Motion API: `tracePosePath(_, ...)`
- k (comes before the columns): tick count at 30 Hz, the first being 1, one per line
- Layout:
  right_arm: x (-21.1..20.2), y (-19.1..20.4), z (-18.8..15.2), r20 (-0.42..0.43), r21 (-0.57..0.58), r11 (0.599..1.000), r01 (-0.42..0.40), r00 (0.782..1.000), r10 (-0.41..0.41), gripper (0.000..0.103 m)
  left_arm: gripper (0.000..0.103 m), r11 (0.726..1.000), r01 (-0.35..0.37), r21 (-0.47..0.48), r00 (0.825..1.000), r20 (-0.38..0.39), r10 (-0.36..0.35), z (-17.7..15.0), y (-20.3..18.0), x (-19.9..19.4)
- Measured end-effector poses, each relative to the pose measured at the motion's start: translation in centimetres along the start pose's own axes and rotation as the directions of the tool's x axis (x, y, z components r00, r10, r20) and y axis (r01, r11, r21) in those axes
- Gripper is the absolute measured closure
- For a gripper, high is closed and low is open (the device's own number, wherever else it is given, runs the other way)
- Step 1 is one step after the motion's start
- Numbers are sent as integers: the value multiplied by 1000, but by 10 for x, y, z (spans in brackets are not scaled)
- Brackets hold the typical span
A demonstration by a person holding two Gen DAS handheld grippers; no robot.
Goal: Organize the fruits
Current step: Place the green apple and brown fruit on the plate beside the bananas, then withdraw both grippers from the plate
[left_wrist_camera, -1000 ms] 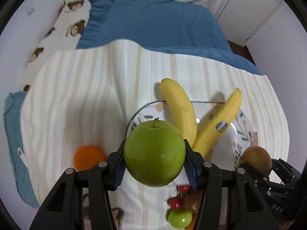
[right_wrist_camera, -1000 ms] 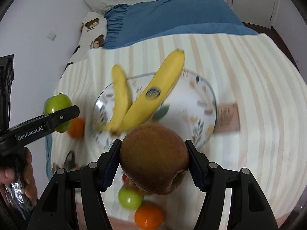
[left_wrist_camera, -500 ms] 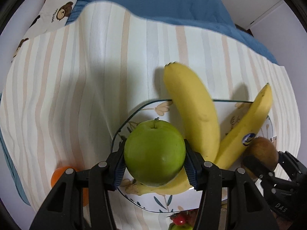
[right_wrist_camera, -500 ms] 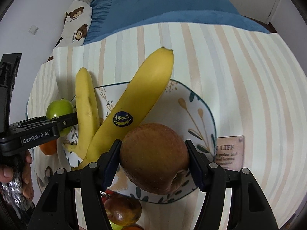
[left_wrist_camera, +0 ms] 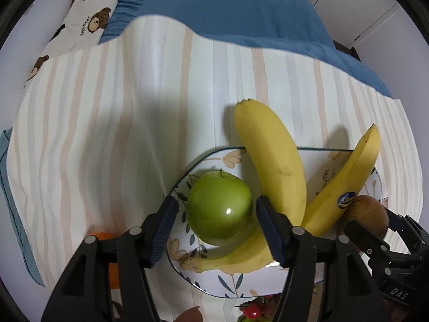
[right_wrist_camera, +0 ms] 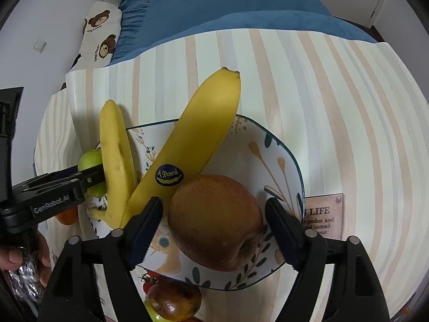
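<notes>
The left gripper [left_wrist_camera: 216,226] is held low over the near-left part of the plate [left_wrist_camera: 236,284], its fingers spread with a gap on each side of the green apple [left_wrist_camera: 219,207], which rests on the plate against 1 banana [left_wrist_camera: 270,166]. The right gripper [right_wrist_camera: 214,230] is angled down over the plate's near-right part, its fingers likewise parted and clear of the brown apple [right_wrist_camera: 215,221] lying on the plate beside the stickered banana [right_wrist_camera: 198,139]. The 2 bananas are crossed at their stems, with tips overhanging the rim. The plate is set on a striped cloth [right_wrist_camera: 335,107] spread over a blue bedcover [left_wrist_camera: 214,8]; a bear-print pillow [left_wrist_camera: 80,18] is seen at the far left.
</notes>
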State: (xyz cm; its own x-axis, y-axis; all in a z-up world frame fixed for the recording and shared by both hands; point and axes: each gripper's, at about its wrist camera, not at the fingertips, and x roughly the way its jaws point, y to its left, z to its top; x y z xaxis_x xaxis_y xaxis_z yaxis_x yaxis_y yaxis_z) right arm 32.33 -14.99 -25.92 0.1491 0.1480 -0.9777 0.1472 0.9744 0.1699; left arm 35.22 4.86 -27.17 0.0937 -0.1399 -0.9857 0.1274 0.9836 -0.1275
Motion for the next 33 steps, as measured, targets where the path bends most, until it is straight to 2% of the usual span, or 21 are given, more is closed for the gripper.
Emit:
tracePosePath(1,-3,1,1,2,1,1000,-1,1000,1,18,29,1000,-3,-3,1000,8,3,0,0,-4)
tracePosePath(3,-6,1,1,5,2,1000,3,1000,-3,14,27,1000,-6,-3,1000,25,6,-2,0,-15)
tracePosePath(8,-19,2,-5,18,-1,1000,11,1000,-11,5,10,1000,-23,-10,998,58,23,-16,6,-37)
tracePosePath(9,-22,3,-6,20,-1,1000,13,1000,-13,4,4,1000,-25,-13,997,69,26,-21,7,-42)
tracePosePath(10,-25,4,-10,25,-3,1000,21,999,-21,3,2,1000,-26,-16,997,77,28,-24,5,-43)
tracePosePath(16,-41,9,-33,55,-23,998,66,996,-65,2,0,999,-30,-43,990,134,35,-55,10,-63)
tracePosePath(20,-59,13,-56,94,-42,995,85,992,-81,2,0,998,-58,-39,984,164,63,-78,7,-79)
tracePosePath(25,-87,20,-83,157,-67,990,123,981,-111,2,0,993,-118,-7,967,227,117,-105,-5,-103)
tracePosePath(33,-140,29,-119,251,-97,985,142,961,-114,2,0,994,-110,-18,940,324,110,-145,-17,-150)
